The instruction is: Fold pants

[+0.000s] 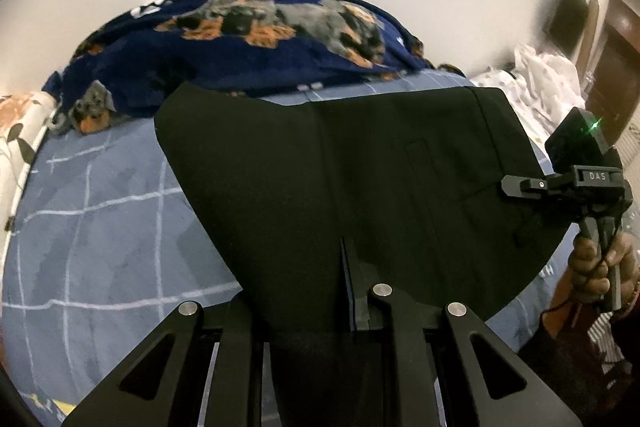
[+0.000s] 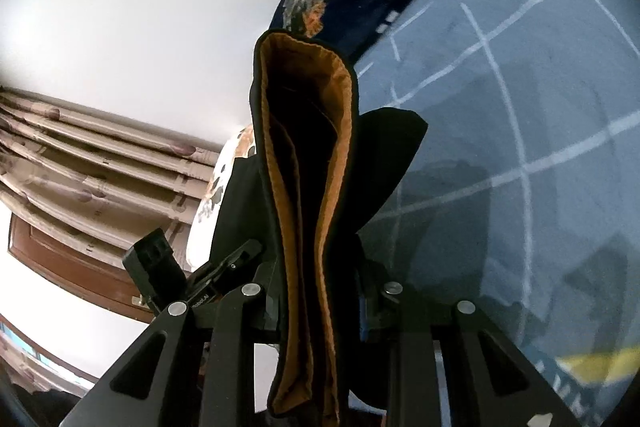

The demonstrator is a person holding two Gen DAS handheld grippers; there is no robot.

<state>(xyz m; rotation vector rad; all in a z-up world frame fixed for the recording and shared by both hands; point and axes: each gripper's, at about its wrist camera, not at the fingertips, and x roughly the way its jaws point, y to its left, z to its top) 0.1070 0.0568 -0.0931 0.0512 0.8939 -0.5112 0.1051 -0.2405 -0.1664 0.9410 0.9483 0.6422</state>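
Observation:
The black pants (image 1: pixel 360 179) hang spread above the blue checked bed sheet (image 1: pixel 100 219), held up between my two grippers. My left gripper (image 1: pixel 316 291) is shut on the pants' near edge at the bottom of the left wrist view. My right gripper (image 1: pixel 516 185) shows at the right of that view, shut on the waist end. In the right wrist view my right gripper (image 2: pixel 320 287) clamps the waistband, whose orange-brown lining (image 2: pixel 304 155) faces the camera. The left gripper (image 2: pixel 236 259) shows at lower left there.
A navy blanket with a dog print (image 1: pixel 248 39) lies bunched at the head of the bed against the white wall. A floral pillow (image 1: pixel 20 131) is at the left. White cloth (image 1: pixel 540 83) lies at the right. A curtain (image 2: pixel 100 163) and wooden door (image 2: pixel 72 267) stand beyond.

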